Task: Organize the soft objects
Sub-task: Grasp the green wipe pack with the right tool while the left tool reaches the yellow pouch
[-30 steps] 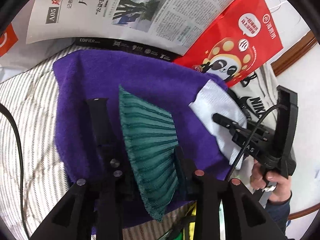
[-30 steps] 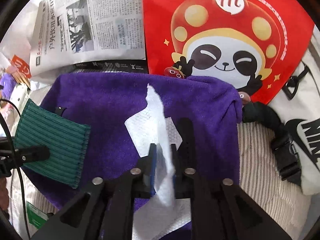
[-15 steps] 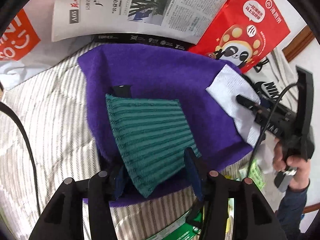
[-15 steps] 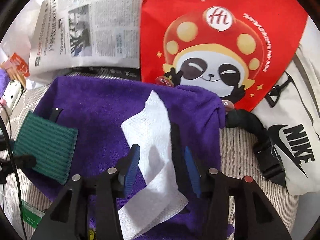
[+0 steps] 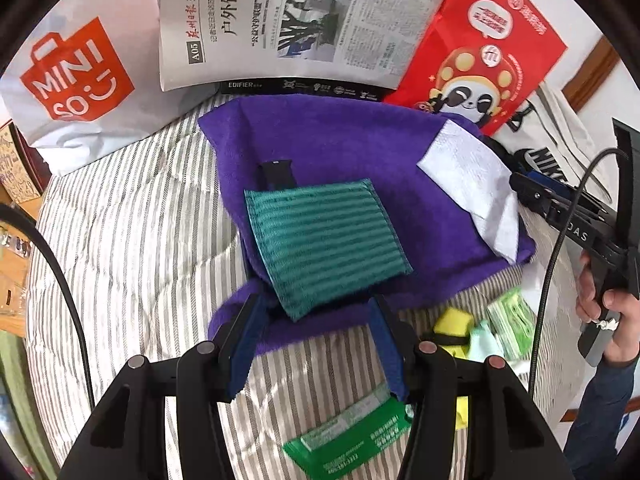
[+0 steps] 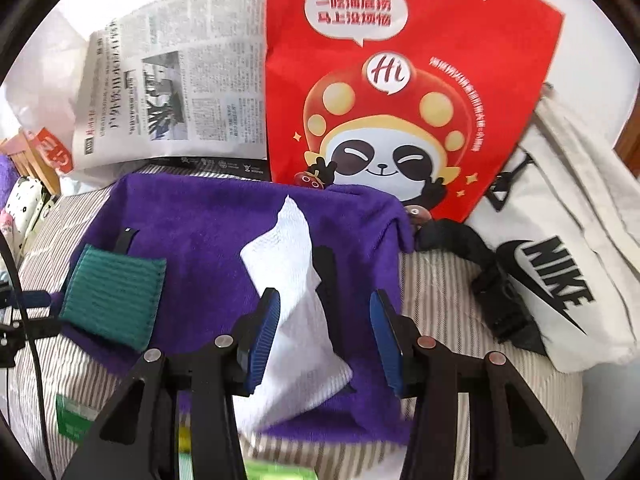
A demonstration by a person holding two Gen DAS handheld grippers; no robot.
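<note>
A purple towel (image 5: 344,148) lies spread on the striped bed cover; it also shows in the right wrist view (image 6: 208,220). A green striped cloth (image 5: 324,236) lies flat on its left part, and shows in the right wrist view (image 6: 116,296). A white tissue cloth (image 5: 472,184) lies on its right part, and shows in the right wrist view (image 6: 292,292). My left gripper (image 5: 316,320) is open and empty, just short of the green cloth. My right gripper (image 6: 324,316) is open and empty above the white cloth's near end.
A newspaper (image 5: 296,20), a red panda bag (image 5: 484,52) and a white Miniso bag (image 5: 76,84) stand behind the towel. A white Nike bag (image 6: 560,264) with a black strap (image 6: 480,276) lies right. Green packets (image 5: 352,440) and yellow items (image 5: 452,320) lie near the front.
Both grippers opened and let go: the green cloth and the white cloth now lie flat on the purple towel. Both grippers drew back toward me.
</note>
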